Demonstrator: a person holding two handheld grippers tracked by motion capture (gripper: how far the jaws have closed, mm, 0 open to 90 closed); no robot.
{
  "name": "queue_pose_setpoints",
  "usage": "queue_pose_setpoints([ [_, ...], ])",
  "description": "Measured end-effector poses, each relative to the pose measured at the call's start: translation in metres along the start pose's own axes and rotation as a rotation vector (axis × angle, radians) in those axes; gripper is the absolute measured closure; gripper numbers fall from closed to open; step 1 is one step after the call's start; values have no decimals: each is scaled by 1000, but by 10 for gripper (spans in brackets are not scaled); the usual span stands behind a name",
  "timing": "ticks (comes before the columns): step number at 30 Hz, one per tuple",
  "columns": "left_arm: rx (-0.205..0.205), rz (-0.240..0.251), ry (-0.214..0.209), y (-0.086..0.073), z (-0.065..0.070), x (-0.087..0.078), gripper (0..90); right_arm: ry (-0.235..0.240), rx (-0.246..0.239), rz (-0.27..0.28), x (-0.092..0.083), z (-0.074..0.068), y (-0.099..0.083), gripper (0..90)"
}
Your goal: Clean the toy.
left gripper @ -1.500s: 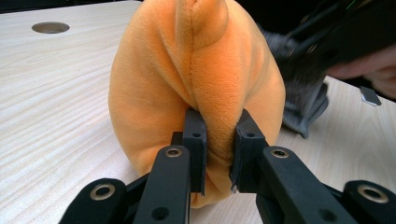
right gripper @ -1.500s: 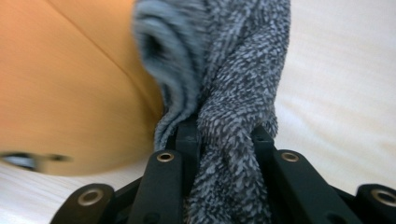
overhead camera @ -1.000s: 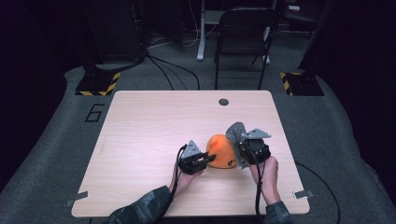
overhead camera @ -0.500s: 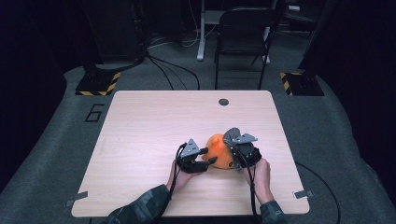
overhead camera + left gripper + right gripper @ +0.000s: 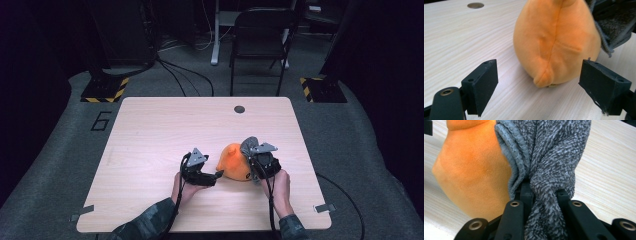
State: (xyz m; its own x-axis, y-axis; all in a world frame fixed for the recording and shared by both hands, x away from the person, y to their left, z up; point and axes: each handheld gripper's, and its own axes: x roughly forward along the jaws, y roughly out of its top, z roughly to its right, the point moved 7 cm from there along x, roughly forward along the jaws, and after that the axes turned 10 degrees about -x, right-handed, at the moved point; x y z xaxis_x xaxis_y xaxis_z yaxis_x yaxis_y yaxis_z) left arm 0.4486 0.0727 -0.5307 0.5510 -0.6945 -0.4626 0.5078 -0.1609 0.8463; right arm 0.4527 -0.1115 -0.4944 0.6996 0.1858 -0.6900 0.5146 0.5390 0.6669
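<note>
An orange plush toy (image 5: pixel 231 161) (image 5: pixel 556 42) (image 5: pixel 474 175) stands on the wooden table (image 5: pixel 160 130), right of centre. A grey fuzzy cloth (image 5: pixel 248 146) (image 5: pixel 554 152) (image 5: pixel 614 27) drapes against its right side. My right gripper (image 5: pixel 254 156) (image 5: pixel 541 192) is shut on a bunched fold of that cloth. My left gripper (image 5: pixel 217 175) (image 5: pixel 544 77) sits low at the toy's left. Its jaws have just been opening and now stand wide apart. The toy's bottom bulge lies just beyond and between the pads (image 5: pixel 484 82), touching neither.
A round dark grommet (image 5: pixel 239 109) (image 5: pixel 475 5) is set in the table near its far edge. A folding chair (image 5: pixel 260 35) stands on the floor behind the table. Bare wood stretches to the left of the hands.
The left gripper's jaws have spread apart beside the plush toy. The hands, the toy and the cloth have stayed about where they were.
</note>
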Motion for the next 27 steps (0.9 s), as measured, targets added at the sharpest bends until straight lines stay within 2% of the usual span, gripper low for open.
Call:
queue_pose_setpoints([
  [1,-10,1,8,-1,-1,1,149,1,-2,0,0,0,0,756],
  [5,-6,-31,13,-9,-1,8,149,-1,0,-1,0,0,0,755],
  [11,-13,-34,-21,-13,1,16,164,0,-2,-8,0,0,0,756],
  [18,24,-23,-61,-13,7,22,296,-4,-1,-3,0,0,0,755],
  [27,26,-10,-93,-13,10,27,476,1,1,-2,0,0,0,755],
])
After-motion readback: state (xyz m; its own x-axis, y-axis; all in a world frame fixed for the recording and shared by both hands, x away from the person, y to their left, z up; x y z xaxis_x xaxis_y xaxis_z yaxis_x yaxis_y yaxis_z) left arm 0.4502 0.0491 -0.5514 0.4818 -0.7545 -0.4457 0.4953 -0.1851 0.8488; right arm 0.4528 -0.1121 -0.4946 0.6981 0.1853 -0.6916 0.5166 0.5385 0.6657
